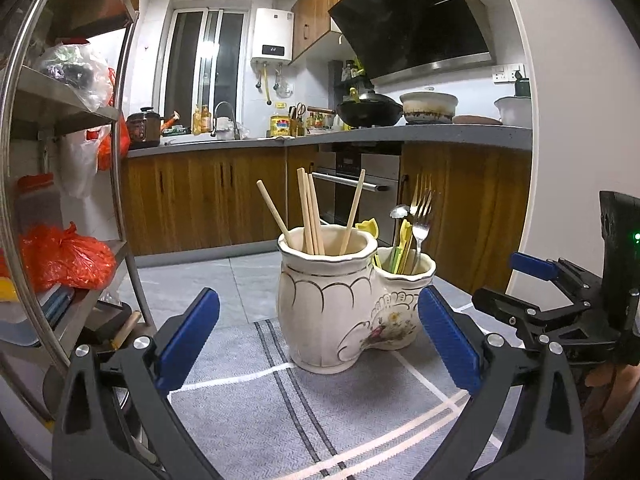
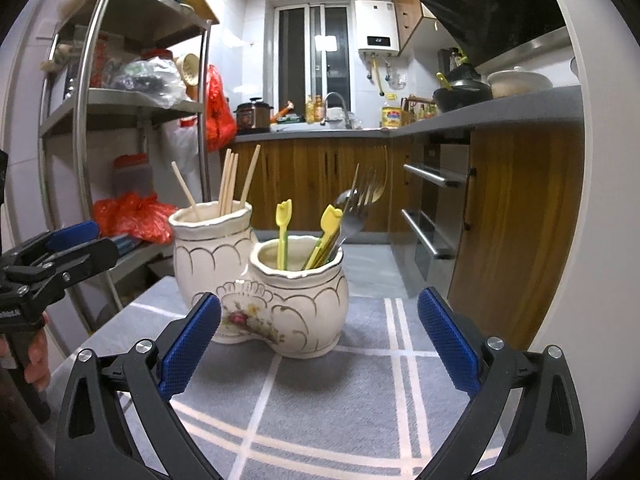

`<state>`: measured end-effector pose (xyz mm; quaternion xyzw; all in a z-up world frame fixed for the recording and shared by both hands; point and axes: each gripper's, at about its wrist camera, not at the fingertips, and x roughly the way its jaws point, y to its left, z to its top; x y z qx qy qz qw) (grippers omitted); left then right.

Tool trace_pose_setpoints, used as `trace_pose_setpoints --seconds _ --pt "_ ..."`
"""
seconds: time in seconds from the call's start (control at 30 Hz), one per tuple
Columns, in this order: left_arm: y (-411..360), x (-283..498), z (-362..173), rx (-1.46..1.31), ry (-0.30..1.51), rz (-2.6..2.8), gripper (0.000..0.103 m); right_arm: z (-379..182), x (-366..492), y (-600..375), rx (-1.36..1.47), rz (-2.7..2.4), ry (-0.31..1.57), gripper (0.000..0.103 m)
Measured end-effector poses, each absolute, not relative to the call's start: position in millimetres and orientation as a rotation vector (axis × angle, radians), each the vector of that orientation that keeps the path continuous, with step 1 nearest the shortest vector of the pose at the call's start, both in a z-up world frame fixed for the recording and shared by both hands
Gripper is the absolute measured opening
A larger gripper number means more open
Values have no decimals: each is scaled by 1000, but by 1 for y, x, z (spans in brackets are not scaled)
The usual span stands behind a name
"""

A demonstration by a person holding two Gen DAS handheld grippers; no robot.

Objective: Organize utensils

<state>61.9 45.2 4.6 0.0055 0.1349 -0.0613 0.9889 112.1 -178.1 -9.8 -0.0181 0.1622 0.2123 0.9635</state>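
Note:
A cream two-pot ceramic utensil holder (image 1: 332, 312) (image 2: 296, 312) stands on a grey striped cloth (image 1: 260, 412) (image 2: 320, 400). Its taller pot holds several wooden chopsticks (image 1: 310, 212) (image 2: 230, 178). In the shorter pot stand metal forks (image 1: 421, 208) (image 2: 362, 196), a spoon and yellow-green plastic picks (image 1: 402, 246) (image 2: 330, 224). My left gripper (image 1: 320, 336) is open, just short of the holder, with nothing between its blue pads. My right gripper (image 2: 320, 336) is open too, a little short of the shorter pot. Each gripper shows at the edge of the other's view, the right gripper (image 1: 532, 280) and the left gripper (image 2: 72, 240).
A steel rack (image 1: 120, 168) (image 2: 204, 120) with red bags and boxes stands at the left. Wooden cabinets, an oven (image 1: 356, 184) and a grey counter (image 1: 400, 134) with a wok and pots run behind. A person's hand (image 2: 36, 356) grips the left tool.

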Motion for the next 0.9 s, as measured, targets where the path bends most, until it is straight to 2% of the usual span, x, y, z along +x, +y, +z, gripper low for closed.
trace_pose_setpoints --seconds 0.3,0.9 --pt "41 69 -12 37 297 -109 97 -8 109 -175 -50 447 315 98" --pt "48 68 -13 5 288 -109 97 -8 108 -177 -39 441 305 98"
